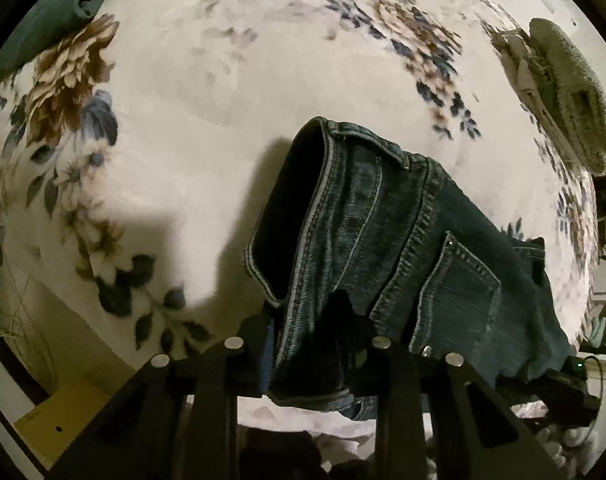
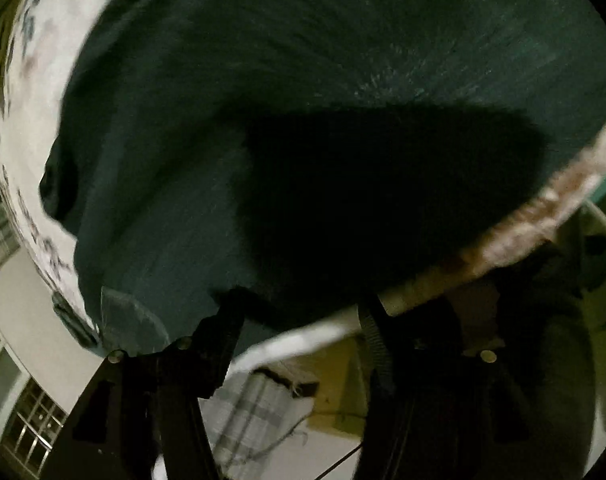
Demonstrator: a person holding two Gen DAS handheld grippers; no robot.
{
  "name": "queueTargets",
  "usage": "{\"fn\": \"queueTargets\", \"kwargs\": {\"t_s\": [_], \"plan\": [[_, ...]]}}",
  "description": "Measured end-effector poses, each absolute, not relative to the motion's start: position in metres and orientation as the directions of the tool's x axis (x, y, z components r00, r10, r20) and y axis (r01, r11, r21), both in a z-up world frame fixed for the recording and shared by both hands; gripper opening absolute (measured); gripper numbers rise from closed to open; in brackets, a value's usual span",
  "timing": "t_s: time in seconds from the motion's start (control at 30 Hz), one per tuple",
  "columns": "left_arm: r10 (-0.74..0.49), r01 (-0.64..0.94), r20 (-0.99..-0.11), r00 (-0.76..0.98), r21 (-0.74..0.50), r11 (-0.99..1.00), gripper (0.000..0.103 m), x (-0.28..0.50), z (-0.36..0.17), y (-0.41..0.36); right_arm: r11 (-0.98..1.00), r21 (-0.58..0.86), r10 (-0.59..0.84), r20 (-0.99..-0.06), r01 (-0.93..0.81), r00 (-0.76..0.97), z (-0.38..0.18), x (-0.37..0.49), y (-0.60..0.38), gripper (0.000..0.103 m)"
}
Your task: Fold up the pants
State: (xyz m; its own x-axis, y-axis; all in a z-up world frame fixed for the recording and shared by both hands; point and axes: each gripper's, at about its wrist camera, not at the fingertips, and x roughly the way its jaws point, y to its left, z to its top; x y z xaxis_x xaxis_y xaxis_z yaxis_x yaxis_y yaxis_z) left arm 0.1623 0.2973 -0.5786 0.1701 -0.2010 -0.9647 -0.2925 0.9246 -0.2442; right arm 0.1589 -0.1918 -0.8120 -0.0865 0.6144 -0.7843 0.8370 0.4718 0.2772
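Note:
In the left wrist view, dark blue jeans (image 1: 387, 240) hang from my left gripper (image 1: 303, 320), which is shut on the denim near the waistband and back pocket. The open waist faces up and left above the floral bedspread (image 1: 183, 140). In the right wrist view, my right gripper (image 2: 299, 312) is open with its fingers spread wide. It hovers at the bed's edge over a dark green cloth (image 2: 263, 100) and holds nothing. The left finger (image 2: 223, 320) overlaps the cloth's near edge.
A folded olive towel (image 1: 571, 92) lies on the bed at the right. A dark green cloth (image 1: 59, 8) lies at the far left corner. Beyond the bed edge are a yellow box (image 1: 59, 412) and a plaid fabric (image 2: 255, 412) on the floor.

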Motion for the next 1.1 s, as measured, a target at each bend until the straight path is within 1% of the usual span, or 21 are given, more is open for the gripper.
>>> {"fn": "queueTargets", "kwargs": {"t_s": [0.03, 0.07, 0.1, 0.17, 0.27, 0.33, 0.4, 0.43, 0.47, 0.5, 0.57, 0.6, 0.67, 0.73, 0.83, 0.87, 0.9, 0.93, 1.0, 1.03, 1.1], "plan": [[-0.204, -0.287, -0.965, 0.163, -0.244, 0.926, 0.023, 0.161, -0.578, 0.3, 0.443, 0.278, 0.608, -0.792, 0.852, -0.058, -0.813, 0.156, -0.192, 0.058], [-0.205, -0.28, -0.967, 0.153, -0.241, 0.929, 0.023, 0.16, -0.577, 0.3, 0.403, 0.278, 0.595, -0.804, 0.872, -0.018, -0.811, 0.15, -0.191, 0.043], [-0.205, -0.274, -0.967, 0.149, -0.239, 0.932, 0.023, 0.158, -0.573, 0.301, 0.402, 0.287, 0.592, -0.806, 0.869, -0.008, -0.808, 0.149, -0.189, 0.016], [-0.201, -0.258, -0.972, 0.124, -0.227, 0.939, 0.023, 0.155, -0.577, 0.296, 0.479, 0.299, 0.556, -0.831, 0.825, -0.022, -0.793, 0.15, -0.183, 0.011], [-0.199, -0.25, -0.975, 0.101, -0.219, 0.943, 0.024, 0.153, -0.587, 0.296, 0.567, 0.262, 0.525, -0.845, 0.781, -0.097, -0.789, 0.152, -0.179, 0.011], [-0.201, -0.254, -0.975, 0.098, -0.22, 0.942, 0.024, 0.156, -0.586, 0.297, 0.657, 0.235, 0.505, -0.843, 0.716, -0.187, -0.787, 0.165, -0.173, 0.015], [-0.205, -0.26, -0.974, 0.097, -0.224, 0.939, 0.024, 0.155, -0.585, 0.299, 0.738, 0.228, 0.483, -0.836, 0.635, -0.262, -0.773, 0.187, -0.164, 0.039], [-0.207, -0.262, -0.973, 0.102, -0.227, 0.938, 0.024, 0.153, -0.584, 0.3, 0.751, 0.258, 0.489, -0.835, 0.608, -0.25, -0.762, 0.195, -0.161, 0.045], [-0.21, -0.263, -0.972, 0.107, -0.231, 0.937, 0.024, 0.15, -0.583, 0.301, 0.749, 0.324, 0.515, -0.834, 0.577, -0.2, -0.743, 0.21, -0.158, 0.057], [-0.212, -0.264, -0.971, 0.113, -0.235, 0.935, 0.024, 0.15, -0.582, 0.301, 0.755, 0.361, 0.526, -0.832, 0.548, -0.177, -0.733, 0.223, -0.154, 0.06], [-0.212, -0.266, -0.97, 0.118, -0.236, 0.935, 0.024, 0.156, -0.582, 0.297, 0.775, 0.433, 0.543, -0.829, 0.459, -0.136, -0.717, 0.26, -0.142, 0.061], [-0.213, -0.269, -0.97, 0.121, -0.238, 0.933, 0.025, 0.155, -0.581, 0.298, 0.795, 0.447, 0.533, -0.837, 0.409, -0.121, -0.713, 0.281, -0.133, 0.065], [-0.213, -0.269, -0.969, 0.123, -0.239, 0.933, 0.026, 0.152, -0.578, 0.299, 0.846, 0.457, 0.502, -0.857, 0.273, -0.12, -0.715, 0.323, -0.112, 0.067], [-0.22, -0.269, -0.968, 0.123, -0.246, 0.931, 0.027, 0.152, -0.576, 0.301, 0.896, 0.421, 0.442, -0.875, 0.139, -0.199, -0.738, 0.366, -0.086, 0.068], [-0.234, -0.27, -0.964, 0.127, -0.26, 0.927, 0.027, 0.15, -0.578, 0.308, 0.935, 0.352, 0.342, -0.873, 0.038, -0.348, -0.769, 0.394, -0.062, 0.07], [-0.24, -0.268, -0.963, 0.127, -0.266, 0.926, 0.027, 0.149, -0.58, 0.311, 0.936, 0.35, 0.334, -0.87, 0.021, -0.363, -0.769, 0.398, -0.06, 0.067], [-0.247, -0.268, -0.961, 0.127, -0.273, 0.924, 0.028, 0.146, -0.582, 0.314, 0.937, 0.348, 0.322, -0.867, -0.002, -0.379, -0.765, 0.403, -0.059, 0.034], [-0.255, -0.268, -0.958, 0.127, -0.281, 0.922, 0.028, 0.146, -0.584, 0.314, 0.937, 0.349, 0.318, -0.868, -0.013, -0.381, -0.76, 0.408, -0.061, 0.022], [-0.275, -0.269, -0.953, 0.126, -0.3, 0.915, 0.03, 0.144, -0.586, 0.32, 0.927, 0.369, 0.369, -0.862, 0.07, -0.346, -0.745, 0.42, -0.091, 0.001], [-0.288, -0.274, -0.949, 0.126, -0.312, 0.91, 0.03, 0.143, -0.586, 0.323, 0.911, 0.384, 0.412, -0.863, 0.148, -0.293, -0.735, 0.43, -0.112, 0.0], [-0.301, -0.29, -0.946, 0.124, -0.324, 0.901, 0.03, 0.141, -0.584, 0.326, 0.904, 0.375, 0.415, -0.885, 0.203, -0.211, -0.719, 0.452, -0.132, 0.0]]}}
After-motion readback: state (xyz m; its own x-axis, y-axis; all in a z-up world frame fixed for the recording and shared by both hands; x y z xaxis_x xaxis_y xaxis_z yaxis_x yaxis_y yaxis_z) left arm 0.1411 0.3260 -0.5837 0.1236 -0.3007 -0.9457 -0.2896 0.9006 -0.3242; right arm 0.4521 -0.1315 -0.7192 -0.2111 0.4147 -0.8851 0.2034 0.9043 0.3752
